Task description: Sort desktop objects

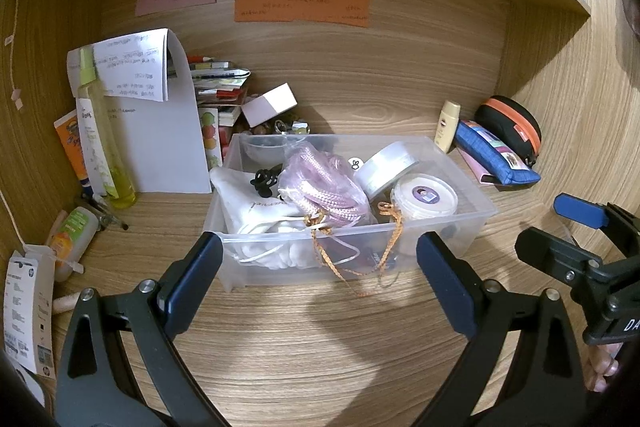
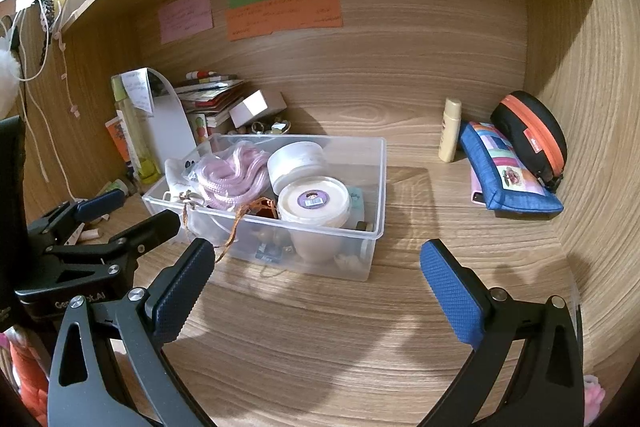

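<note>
Wooden desk (image 2: 320, 327): clear bin (image 1: 460, 163) of oddments mid-surface, blue pouch (image 2: 508, 171) toward right edge. Left gripper (image 1: 320, 267) and right gripper (image 2: 316, 275) both wide, empty.

A wooden desk (image 2: 304, 327) carries a clear plastic bin (image 2: 372, 187) near its middle. Right of the bin lie a blue pouch (image 2: 504, 171), a black case (image 2: 528, 131) and a cream bottle (image 2: 450, 131); left of it stand a yellow-green bottle (image 1: 100, 131) and white papers (image 1: 160, 147).

A bin (image 1: 460, 227) is sitting mid-desk (image 1: 320, 339), holding a rope bundle (image 1: 320, 183), a tub (image 1: 424, 197) and a tape roll (image 1: 386, 163). Far left, bottles (image 1: 100, 147) are standing before papers (image 1: 168, 147). Far right, pouches (image 2: 508, 171) are lying beside a small bottle (image 2: 450, 131).
</note>
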Available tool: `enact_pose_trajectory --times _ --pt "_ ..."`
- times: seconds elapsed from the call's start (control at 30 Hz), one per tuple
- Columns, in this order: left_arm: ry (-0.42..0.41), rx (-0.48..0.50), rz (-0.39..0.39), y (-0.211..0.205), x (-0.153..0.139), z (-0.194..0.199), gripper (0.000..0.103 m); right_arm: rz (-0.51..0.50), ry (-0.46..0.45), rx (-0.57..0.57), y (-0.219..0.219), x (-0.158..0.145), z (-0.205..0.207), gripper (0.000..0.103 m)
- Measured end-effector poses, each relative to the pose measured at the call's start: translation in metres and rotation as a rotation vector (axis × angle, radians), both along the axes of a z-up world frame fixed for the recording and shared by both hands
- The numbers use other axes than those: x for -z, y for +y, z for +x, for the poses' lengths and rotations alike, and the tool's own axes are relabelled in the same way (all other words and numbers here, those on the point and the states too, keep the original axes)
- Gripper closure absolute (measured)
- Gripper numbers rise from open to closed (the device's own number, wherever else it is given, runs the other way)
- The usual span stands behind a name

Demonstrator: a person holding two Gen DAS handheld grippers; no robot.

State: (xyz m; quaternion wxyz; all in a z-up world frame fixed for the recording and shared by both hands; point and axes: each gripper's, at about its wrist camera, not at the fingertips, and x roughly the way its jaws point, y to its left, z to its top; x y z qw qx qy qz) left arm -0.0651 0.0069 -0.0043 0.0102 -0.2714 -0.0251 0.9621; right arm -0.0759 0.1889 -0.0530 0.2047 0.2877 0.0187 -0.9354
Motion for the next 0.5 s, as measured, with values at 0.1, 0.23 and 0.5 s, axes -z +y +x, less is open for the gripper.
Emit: enact_pose_trajectory --times 0.1,0.23,0.5 --pt "0.007 0.003 -0.007 0.0011 -0.0009 0.0008 0.004 -0.004 -0.003 0.002 -0.0014 0.0005 0.0 0.0" --pt "0.02 -0.002 -0.01 0.0012 -0.0027 0.0014 0.004 -0.008 -0.005 0.0 -0.0024 0.0006 0.0 0.0" --pt "0.023 -0.01 0.018 -0.0037 -0.0037 0.0006 0.004 -0.009 -0.006 -0.007 -0.0037 0.0 -0.0008 0.0"
